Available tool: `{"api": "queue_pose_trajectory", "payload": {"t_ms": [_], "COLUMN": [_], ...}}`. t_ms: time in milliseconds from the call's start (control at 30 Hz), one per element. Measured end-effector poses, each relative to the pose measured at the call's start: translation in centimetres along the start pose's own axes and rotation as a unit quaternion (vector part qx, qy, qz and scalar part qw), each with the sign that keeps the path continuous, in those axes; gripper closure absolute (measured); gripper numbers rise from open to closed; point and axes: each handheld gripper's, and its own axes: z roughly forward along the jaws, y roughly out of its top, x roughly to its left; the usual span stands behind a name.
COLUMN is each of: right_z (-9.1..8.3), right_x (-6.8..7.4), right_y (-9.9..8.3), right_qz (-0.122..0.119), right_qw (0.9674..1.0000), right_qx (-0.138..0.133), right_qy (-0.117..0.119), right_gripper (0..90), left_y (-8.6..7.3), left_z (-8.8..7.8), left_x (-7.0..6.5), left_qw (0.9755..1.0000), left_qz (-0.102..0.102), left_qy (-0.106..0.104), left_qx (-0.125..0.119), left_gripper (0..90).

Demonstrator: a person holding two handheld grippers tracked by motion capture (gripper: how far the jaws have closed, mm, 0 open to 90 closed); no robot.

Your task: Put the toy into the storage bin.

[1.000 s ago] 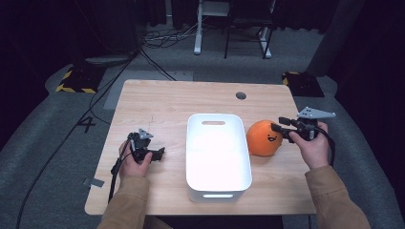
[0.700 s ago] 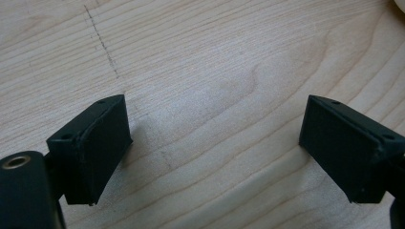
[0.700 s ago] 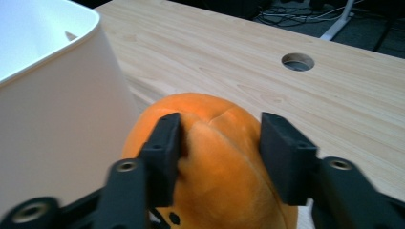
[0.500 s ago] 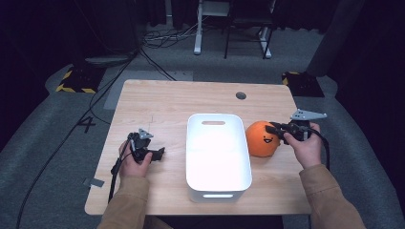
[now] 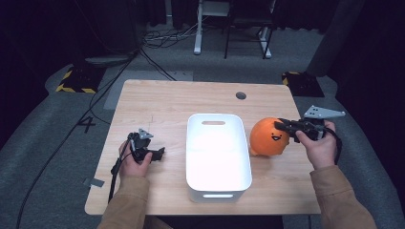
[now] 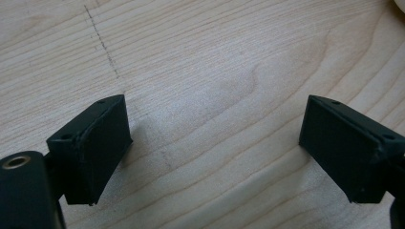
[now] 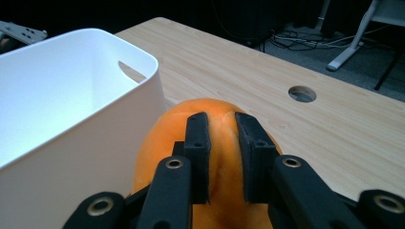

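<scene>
An orange soft ball with a smiling face (image 5: 267,137) sits on the wooden table just right of a white plastic bin (image 5: 191,143). My right gripper (image 5: 281,125) reaches onto its top from the right. In the right gripper view the right gripper (image 7: 221,119) has its jaws nearly together, pinching a fold of the orange ball (image 7: 157,143); they have just been closing on it. The bin (image 7: 95,138) stands close at its left. My left gripper (image 5: 160,153) rests left of the bin. It stands open (image 6: 215,138) over bare wood, nothing between its jaws.
The bin looks empty inside. A round cable hole (image 5: 241,95) sits in the tabletop (image 5: 167,100) at the far right. Cables, a chair base and a desk leg are on the floor beyond the table's far edge.
The right gripper has moved left onto the ball's top and its jaws have closed on the orange skin. The left hand has stayed put.
</scene>
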Motion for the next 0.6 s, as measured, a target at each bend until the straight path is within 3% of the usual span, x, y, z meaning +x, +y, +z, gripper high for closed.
{"api": "queue_pose_trajectory", "payload": {"t_ms": [600], "right_z": [-3.2], "right_x": [1.0], "right_y": [3.0], "right_qz": [-0.021], "right_qw": [0.9990], "right_qx": [-0.036], "right_qy": [0.017], "right_gripper": [76.8], "left_y": [0.0], "left_z": [0.0], "left_x": [0.0], "left_qw": [1.0000], "left_qz": [0.000], "left_qy": [0.000], "left_qx": [0.001], "left_gripper": [10.5]}}
